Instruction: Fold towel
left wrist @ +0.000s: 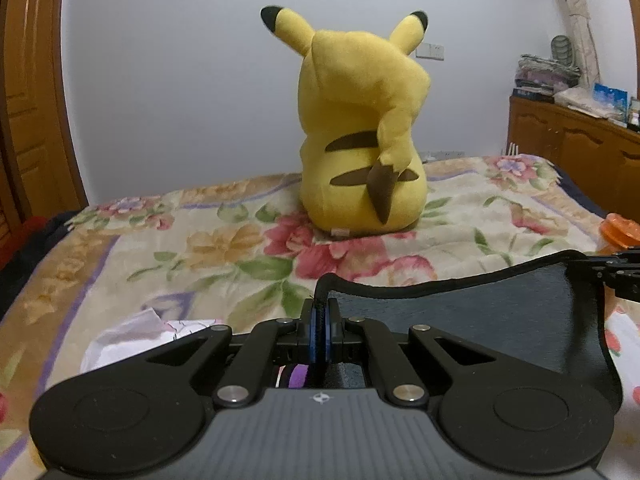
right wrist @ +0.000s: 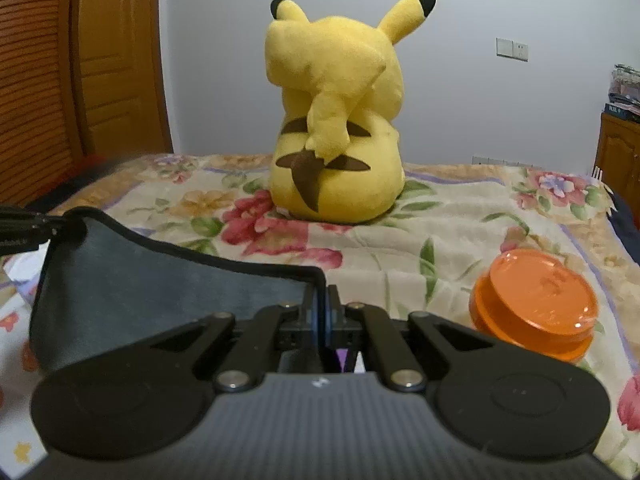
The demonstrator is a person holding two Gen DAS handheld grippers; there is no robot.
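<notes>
A dark grey towel [left wrist: 480, 312] with a black stitched hem hangs stretched between my two grippers above the bed. My left gripper [left wrist: 319, 312] is shut on its left corner; the hem runs out between the jaws. My right gripper [right wrist: 323, 308] is shut on the other corner, and the towel [right wrist: 152, 280] spreads away to its left. Each gripper shows at the other view's edge: the right gripper [left wrist: 616, 276] in the left wrist view, the left gripper [right wrist: 24, 228] in the right wrist view. The towel's lower part is hidden behind the gripper bodies.
A floral blanket [left wrist: 200, 248] covers the bed. A yellow Pikachu plush [left wrist: 360, 140] sits on it straight ahead, back turned. An orange lidded container [right wrist: 532, 308] lies at the right. White paper [left wrist: 132, 332] lies at the left. A wooden cabinet [left wrist: 576, 148] stands far right.
</notes>
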